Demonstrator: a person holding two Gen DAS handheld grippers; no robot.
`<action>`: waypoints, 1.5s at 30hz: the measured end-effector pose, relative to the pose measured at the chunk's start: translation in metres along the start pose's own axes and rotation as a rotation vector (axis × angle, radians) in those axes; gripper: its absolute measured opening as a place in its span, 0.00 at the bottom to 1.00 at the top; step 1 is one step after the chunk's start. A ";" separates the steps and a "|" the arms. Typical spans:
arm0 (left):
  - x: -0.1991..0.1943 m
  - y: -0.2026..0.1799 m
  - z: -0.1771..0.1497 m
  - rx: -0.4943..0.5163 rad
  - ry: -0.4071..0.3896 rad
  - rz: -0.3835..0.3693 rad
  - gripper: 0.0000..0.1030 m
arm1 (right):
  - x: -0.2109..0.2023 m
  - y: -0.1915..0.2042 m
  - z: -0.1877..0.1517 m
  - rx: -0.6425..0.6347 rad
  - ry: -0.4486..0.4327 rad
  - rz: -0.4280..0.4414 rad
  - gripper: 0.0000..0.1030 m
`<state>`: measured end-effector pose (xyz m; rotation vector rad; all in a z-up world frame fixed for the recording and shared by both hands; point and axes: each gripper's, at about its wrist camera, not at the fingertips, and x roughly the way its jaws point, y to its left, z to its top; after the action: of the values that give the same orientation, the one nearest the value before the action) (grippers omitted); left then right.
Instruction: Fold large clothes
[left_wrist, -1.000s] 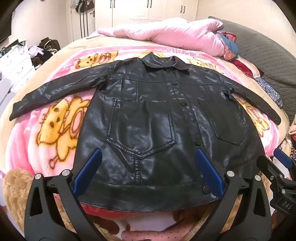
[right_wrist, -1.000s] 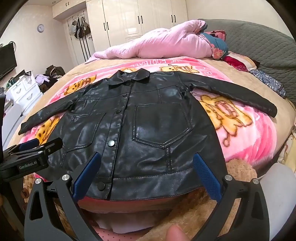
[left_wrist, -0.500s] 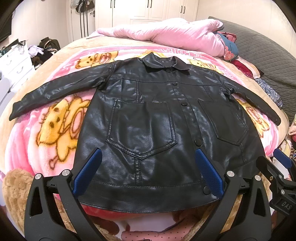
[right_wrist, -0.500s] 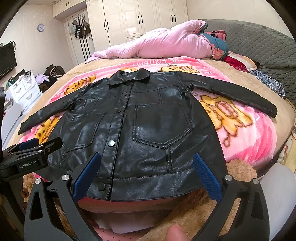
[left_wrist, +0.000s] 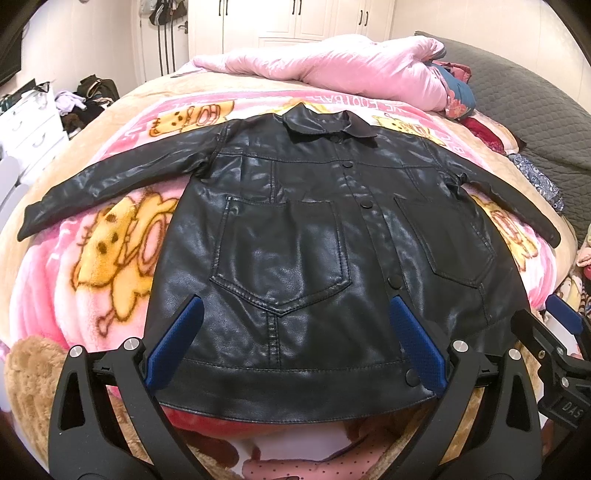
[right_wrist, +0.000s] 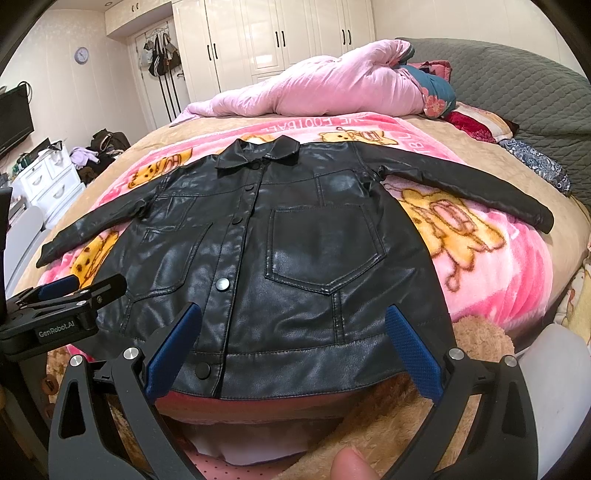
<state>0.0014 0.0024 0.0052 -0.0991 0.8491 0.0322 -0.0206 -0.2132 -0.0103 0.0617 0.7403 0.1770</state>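
While claws gape, jacket hem partly hidden.

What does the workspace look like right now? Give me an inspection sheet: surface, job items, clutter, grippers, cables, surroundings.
Surface: bed with a pink cartoon blanket, tan plush edge nearest the cameras.
Job's things: black leather jacket lying flat, front up, buttoned, both sleeves spread outward, collar at the far end, hem nearest the grippers. No fold made yet.
Clutter: pink quilt bunched at the far end of the bed; patterned fabrics beside it at the right.
Grippers: left gripper open, over the hem, holding nothing; right gripper open, over the hem, holding nothing.
Cables: nothing seen.
Surroundings: white wardrobe, white drawer unit, wall clock, bags hanging on the wall.
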 end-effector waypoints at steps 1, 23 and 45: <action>0.000 -0.001 0.000 0.001 0.000 0.002 0.91 | 0.000 0.000 0.001 0.000 0.000 0.000 0.96; 0.004 -0.004 -0.004 0.008 -0.001 0.010 0.91 | 0.000 0.001 0.001 0.000 -0.004 0.003 0.96; 0.031 0.013 0.064 -0.035 0.017 -0.025 0.91 | 0.011 -0.010 0.080 0.034 -0.060 -0.001 0.96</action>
<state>0.0684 0.0214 0.0230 -0.1435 0.8640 0.0229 0.0433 -0.2206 0.0404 0.0986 0.6835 0.1605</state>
